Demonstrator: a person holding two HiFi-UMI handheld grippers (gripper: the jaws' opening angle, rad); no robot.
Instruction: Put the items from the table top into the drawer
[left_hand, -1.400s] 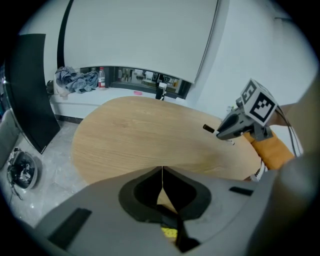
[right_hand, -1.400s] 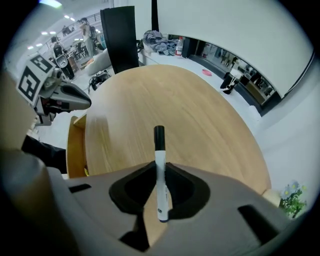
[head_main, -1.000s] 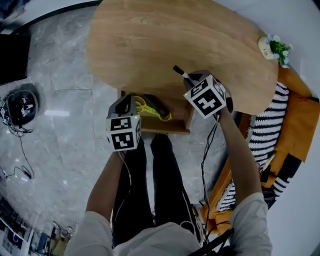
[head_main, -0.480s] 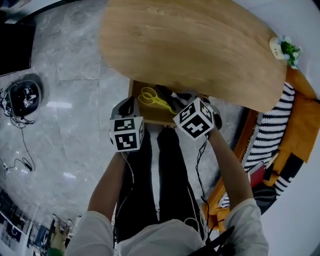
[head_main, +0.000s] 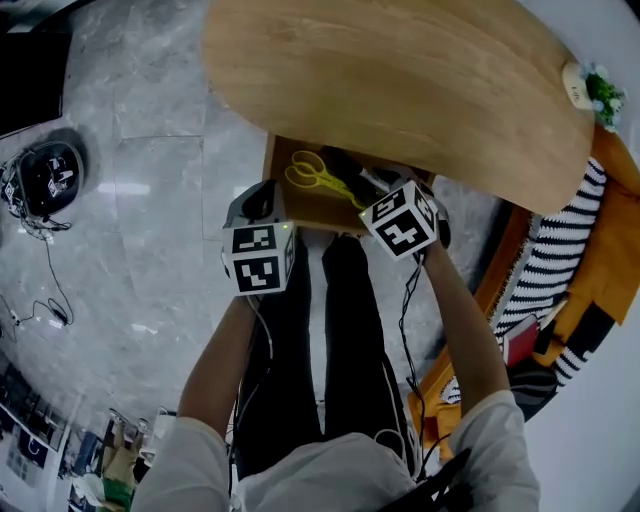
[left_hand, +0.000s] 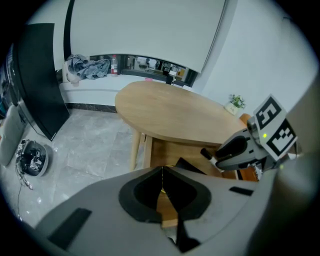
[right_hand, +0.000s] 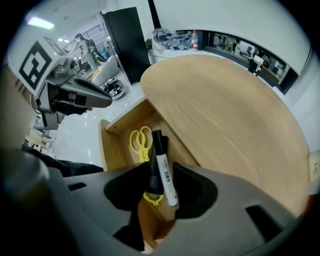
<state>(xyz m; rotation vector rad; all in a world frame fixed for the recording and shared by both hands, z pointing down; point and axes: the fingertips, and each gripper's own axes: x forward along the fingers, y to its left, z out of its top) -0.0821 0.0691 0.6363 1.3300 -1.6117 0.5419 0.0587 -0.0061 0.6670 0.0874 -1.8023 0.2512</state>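
Observation:
An open wooden drawer (head_main: 283, 205) juts out from under the oval wooden table (head_main: 400, 80). Yellow scissors (head_main: 316, 175) and a dark item lie inside it. My right gripper (head_main: 388, 192) points steeply down over the drawer's right part. A black-and-white marker (right_hand: 163, 165) stands between its jaws, which are opening, with a gap beside the marker. Below it lie the scissors (right_hand: 141, 142) and the drawer floor (right_hand: 114, 145). My left gripper (left_hand: 161, 186) is shut and empty, hanging just in front of the drawer (left_hand: 170, 150). It sees the right gripper (left_hand: 239, 150) holding the marker tip downward.
A small potted plant (head_main: 592, 90) stands at the table's far right edge. A striped cushion on an orange seat (head_main: 555, 265) is to the right. The person's legs (head_main: 300, 350) are directly under the drawer front. A round device with cables (head_main: 45, 180) lies on the marble floor at left.
My right gripper carried the marker from above the table edge down and toward the person, over the open drawer. My left gripper shifted slightly along the drawer front.

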